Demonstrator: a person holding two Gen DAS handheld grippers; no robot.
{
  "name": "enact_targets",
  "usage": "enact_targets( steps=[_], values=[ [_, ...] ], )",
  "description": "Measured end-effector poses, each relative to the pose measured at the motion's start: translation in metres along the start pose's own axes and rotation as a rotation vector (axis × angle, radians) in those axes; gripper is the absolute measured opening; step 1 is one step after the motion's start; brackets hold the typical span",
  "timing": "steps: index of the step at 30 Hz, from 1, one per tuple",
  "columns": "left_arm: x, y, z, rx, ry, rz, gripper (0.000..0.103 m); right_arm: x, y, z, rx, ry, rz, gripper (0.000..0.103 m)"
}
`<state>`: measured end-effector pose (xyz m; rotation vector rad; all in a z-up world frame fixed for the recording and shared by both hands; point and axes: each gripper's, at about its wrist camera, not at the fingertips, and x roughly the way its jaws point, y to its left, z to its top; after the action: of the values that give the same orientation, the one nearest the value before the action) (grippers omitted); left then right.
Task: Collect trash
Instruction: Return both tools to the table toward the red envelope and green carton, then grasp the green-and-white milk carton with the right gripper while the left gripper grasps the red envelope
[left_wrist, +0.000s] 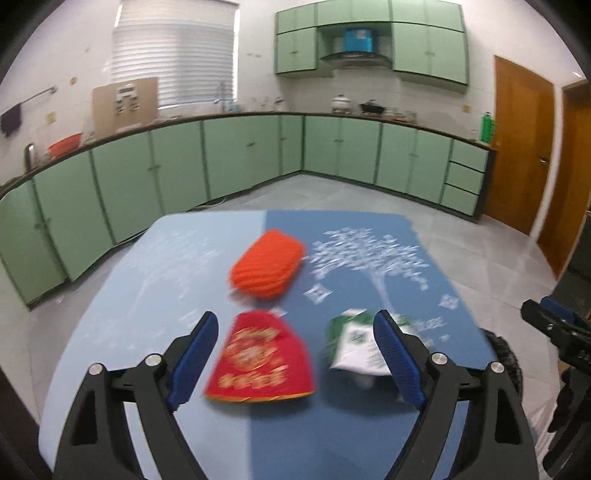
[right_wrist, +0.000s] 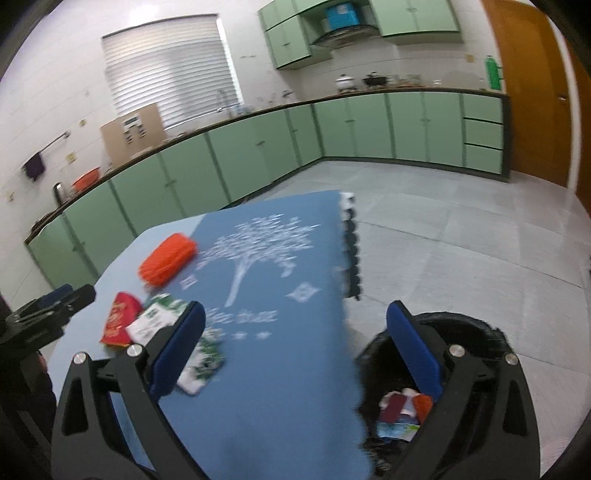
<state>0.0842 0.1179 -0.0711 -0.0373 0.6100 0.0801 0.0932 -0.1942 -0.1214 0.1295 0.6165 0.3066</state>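
While the red packet (left_wrist: 260, 360) lies dead ahead between its spread, empty jaws, the left gripper (left_wrist: 295, 354) sits nearer than the right gripper (right_wrist: 295, 354), also agape.

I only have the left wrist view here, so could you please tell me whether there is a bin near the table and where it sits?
Observer: Yes, a black bin stands on the floor just off the table's right edge, under the right gripper.
Operator: Thank you. Is anything in it already?
Observer: Yes, several wrappers lie inside, reddish, orange and pale blue.
Operator: Is the right gripper carrying anything?
Observer: No, its jaws stand wide open with nothing between them.
Operator: Does the green-and-white packet continue behind my finger?
Observer: A second green-and-white packet lies just beside it, nearer the right gripper.
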Motion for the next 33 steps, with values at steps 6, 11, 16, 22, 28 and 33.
enact_targets(
  steps=[6, 11, 16, 22, 28, 33],
  values=[
    [-0.001, 0.032, -0.019, -0.036, 0.028, 0.052, 0.084, 0.012, 0.045, -0.008, -0.076, 0.029, 0.061, 0.096],
    [-0.003, 0.053, -0.031, -0.055, 0.054, 0.069, 0.084, 0.024, 0.077, -0.024, -0.157, 0.065, 0.095, 0.096],
    [-0.002, 0.065, -0.037, -0.07, 0.068, 0.069, 0.084, 0.037, 0.096, -0.037, -0.193, 0.112, 0.108, 0.096],
    [0.007, 0.067, -0.036, -0.078, 0.089, 0.034, 0.084, 0.051, 0.107, -0.042, -0.24, 0.129, 0.069, 0.096],
    [0.022, 0.061, -0.033, -0.077, 0.113, -0.001, 0.084, 0.057, 0.108, -0.042, -0.244, 0.137, 0.069, 0.091],
    [0.032, 0.055, -0.031, -0.073, 0.132, -0.026, 0.084, 0.06, 0.101, -0.041, -0.213, 0.154, 0.097, 0.071]
  ],
)
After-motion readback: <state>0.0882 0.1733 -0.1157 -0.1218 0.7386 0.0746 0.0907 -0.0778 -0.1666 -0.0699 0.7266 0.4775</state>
